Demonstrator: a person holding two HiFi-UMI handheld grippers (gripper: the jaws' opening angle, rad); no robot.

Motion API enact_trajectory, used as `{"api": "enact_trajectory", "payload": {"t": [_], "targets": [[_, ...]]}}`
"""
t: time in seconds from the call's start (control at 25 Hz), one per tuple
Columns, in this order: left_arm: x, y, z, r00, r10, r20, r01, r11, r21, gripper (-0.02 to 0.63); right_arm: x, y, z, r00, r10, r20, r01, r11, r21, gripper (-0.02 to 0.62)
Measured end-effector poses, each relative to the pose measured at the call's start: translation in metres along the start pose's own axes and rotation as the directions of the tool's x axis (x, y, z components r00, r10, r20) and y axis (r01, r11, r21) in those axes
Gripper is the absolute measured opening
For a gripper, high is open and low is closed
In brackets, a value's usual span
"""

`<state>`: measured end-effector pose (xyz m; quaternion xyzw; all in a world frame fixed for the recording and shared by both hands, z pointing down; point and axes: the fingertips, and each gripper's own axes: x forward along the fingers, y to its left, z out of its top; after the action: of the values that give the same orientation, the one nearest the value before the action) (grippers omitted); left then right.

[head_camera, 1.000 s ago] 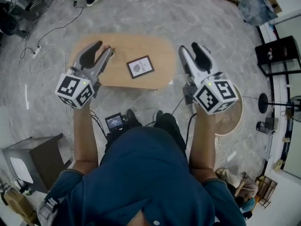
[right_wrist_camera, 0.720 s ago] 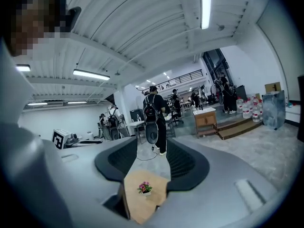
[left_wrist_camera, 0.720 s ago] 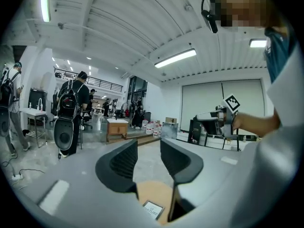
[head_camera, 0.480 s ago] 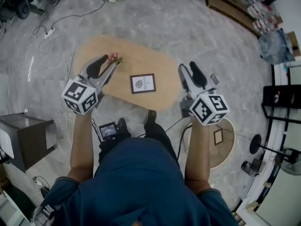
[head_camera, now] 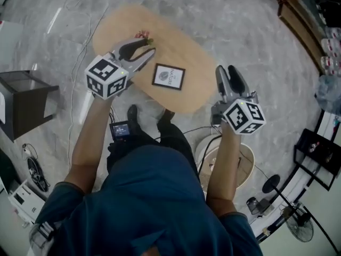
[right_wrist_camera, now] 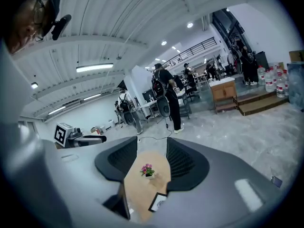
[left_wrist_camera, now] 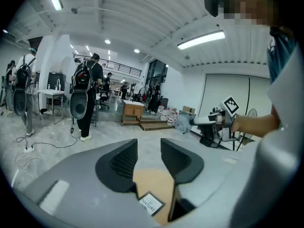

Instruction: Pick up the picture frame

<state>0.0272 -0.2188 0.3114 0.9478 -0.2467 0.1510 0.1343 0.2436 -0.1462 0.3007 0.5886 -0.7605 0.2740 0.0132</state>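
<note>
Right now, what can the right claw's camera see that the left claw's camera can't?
Only the right gripper view shows the little pot of pink flowers standing on the table, and the left claw held out across from it. Only the left gripper view shows the right claw held out on its side. Both views show the wooden table with the picture frame lying flat on it, and each looks out between its own open jaws with nothing held.
</note>
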Motion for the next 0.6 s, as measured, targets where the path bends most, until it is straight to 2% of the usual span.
{"api": "enact_trajectory", "payload": {"t": [0.2, 0.32, 0.6], "targets": [[0.037, 0.009, -0.061, 0.995, -0.021, -0.096, 0.016, 0.998, -0.058, 0.153, 0.033, -0.031, -0.057, 0.995, 0.016, -0.094, -0.013, 0.999, 0.038, 0.186], [0.055, 0.024, -0.104, 0.989, -0.03, -0.146, 0.012, 0.993, -0.12, 0.155, 0.057, -0.05, -0.095, 0.99, 0.012, -0.14, -0.002, 0.997, 0.072, 0.186], [0.081, 0.074, -0.218, 0.964, 0.009, -0.265, -0.083, 0.959, -0.271, 0.153, 0.104, -0.086, -0.181, 0.969, 0.002, -0.248, 0.037, 0.987, 0.153, 0.186]]}}
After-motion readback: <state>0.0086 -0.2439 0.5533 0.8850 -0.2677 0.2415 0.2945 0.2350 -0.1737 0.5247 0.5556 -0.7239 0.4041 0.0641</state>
